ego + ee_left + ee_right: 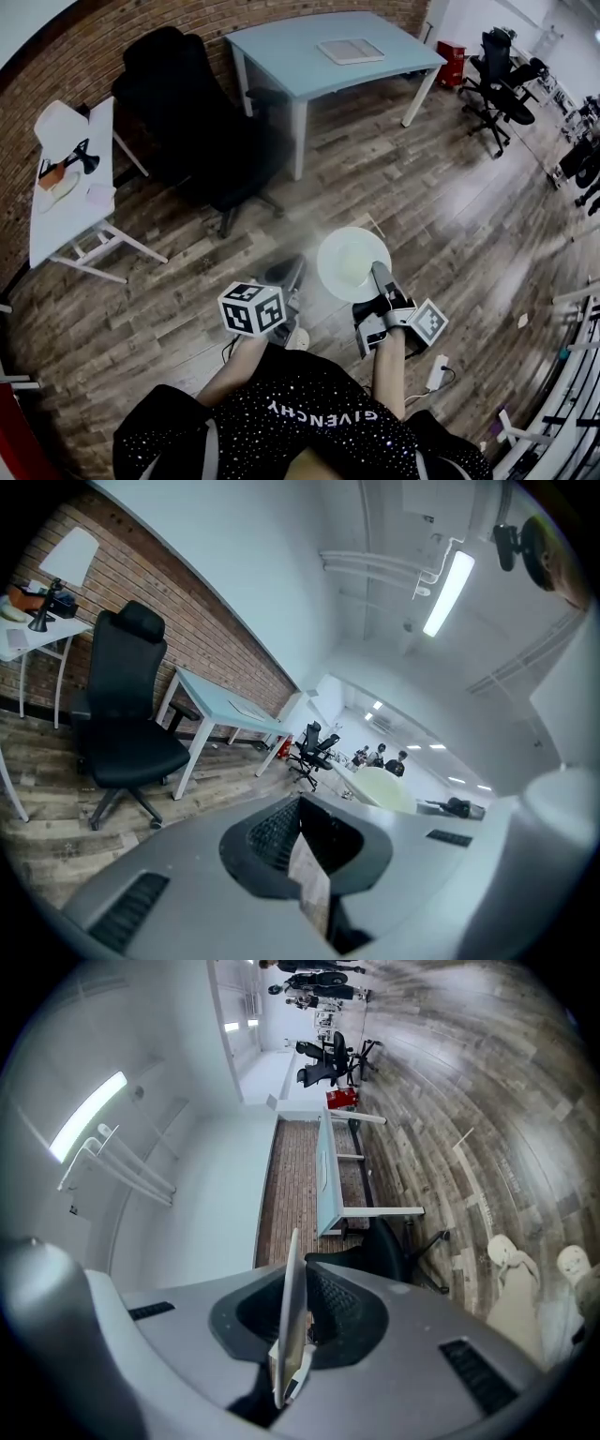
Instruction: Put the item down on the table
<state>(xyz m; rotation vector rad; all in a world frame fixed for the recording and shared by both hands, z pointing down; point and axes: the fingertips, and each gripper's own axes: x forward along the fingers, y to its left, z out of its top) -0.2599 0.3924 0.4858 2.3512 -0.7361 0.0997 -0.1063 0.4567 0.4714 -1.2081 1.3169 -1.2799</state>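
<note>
Task not yet complete: the right hand-held gripper (379, 274) clamps the rim of the white plate (345, 255) above the floor (441, 206), well apart from the counter (281, 56); the left hand-held gripper (292, 272) is closed and empty.

The word "GIVENCHY" is printed in white capitals across the black top (323, 412) and is seen upside down. Black-and-white square marker patterns are carried on the cubes of the left gripper (292, 269) and right gripper (379, 274).
</note>
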